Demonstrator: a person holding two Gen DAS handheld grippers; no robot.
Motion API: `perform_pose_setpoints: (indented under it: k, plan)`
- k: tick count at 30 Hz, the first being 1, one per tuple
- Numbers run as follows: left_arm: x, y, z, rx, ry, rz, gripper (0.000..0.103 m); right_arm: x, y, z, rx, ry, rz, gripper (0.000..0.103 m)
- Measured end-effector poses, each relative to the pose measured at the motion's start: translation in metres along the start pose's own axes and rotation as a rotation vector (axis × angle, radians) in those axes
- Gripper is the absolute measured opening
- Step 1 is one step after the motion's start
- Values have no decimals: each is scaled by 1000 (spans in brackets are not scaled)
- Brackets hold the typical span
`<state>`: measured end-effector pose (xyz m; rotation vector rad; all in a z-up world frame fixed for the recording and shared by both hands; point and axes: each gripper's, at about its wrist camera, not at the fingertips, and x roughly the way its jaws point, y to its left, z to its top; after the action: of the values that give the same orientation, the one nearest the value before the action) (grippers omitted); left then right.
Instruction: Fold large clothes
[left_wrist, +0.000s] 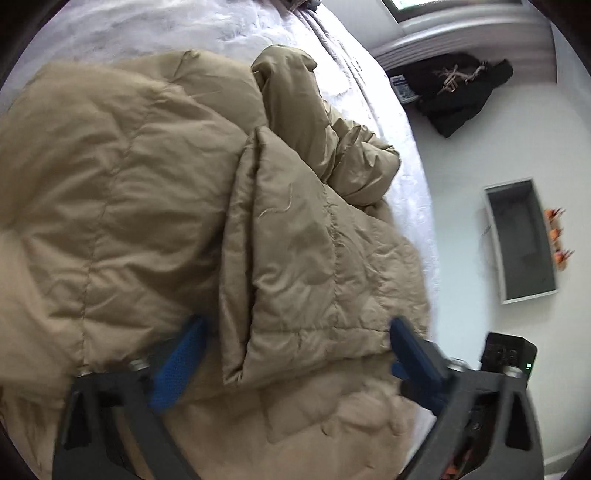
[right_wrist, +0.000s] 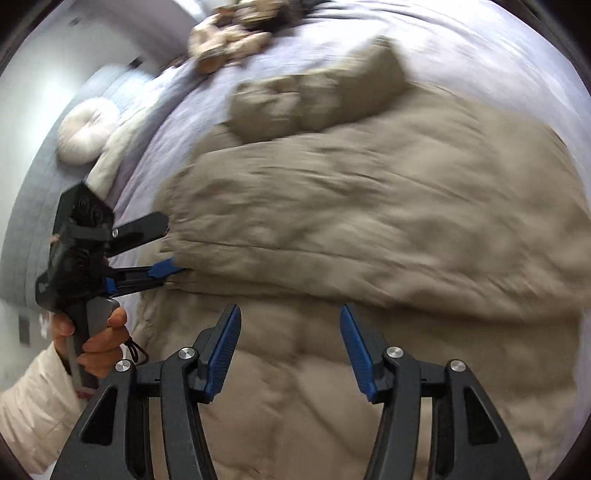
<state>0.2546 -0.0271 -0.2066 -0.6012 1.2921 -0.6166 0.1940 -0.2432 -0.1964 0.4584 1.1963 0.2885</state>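
My left gripper (left_wrist: 295, 343) is spread wide, its blue pads (left_wrist: 177, 365) either side of a folded edge of the tan puffer coat (left_wrist: 140, 192) without pinching it. From the right wrist view that same gripper (right_wrist: 170, 245) shows at the coat's left edge, its fingers parted around the stacked layers there, my left hand (right_wrist: 99, 343) wrapped on the handle. My right gripper (right_wrist: 290, 325) is released too, jaws apart and hovering over the near part of the coat (right_wrist: 369, 229) with nothing between them.

The coat lies bunched and partly folded across the pale lavender bed cover (left_wrist: 369, 92), one sleeve (left_wrist: 291, 107) doubled back on the far side (the right view is motion-blurred, so detail there is soft). Beyond the bed's right edge, on the white floor, sit a grey open box (left_wrist: 521, 240) and a black garment (left_wrist: 458, 92). A round white cushion (right_wrist: 88, 133) rests at the far left of the bed.
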Motion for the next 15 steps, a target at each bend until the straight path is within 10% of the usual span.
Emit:
perform_pose_setpoints:
  k: [3, 15]
  plan:
    - [6, 2, 1, -23, 13, 9, 15, -21, -41, -15, 106, -19, -3, 60]
    - [-8, 27, -16, 0, -36, 125, 15, -56, -140, -43, 520, -191, 68, 61]
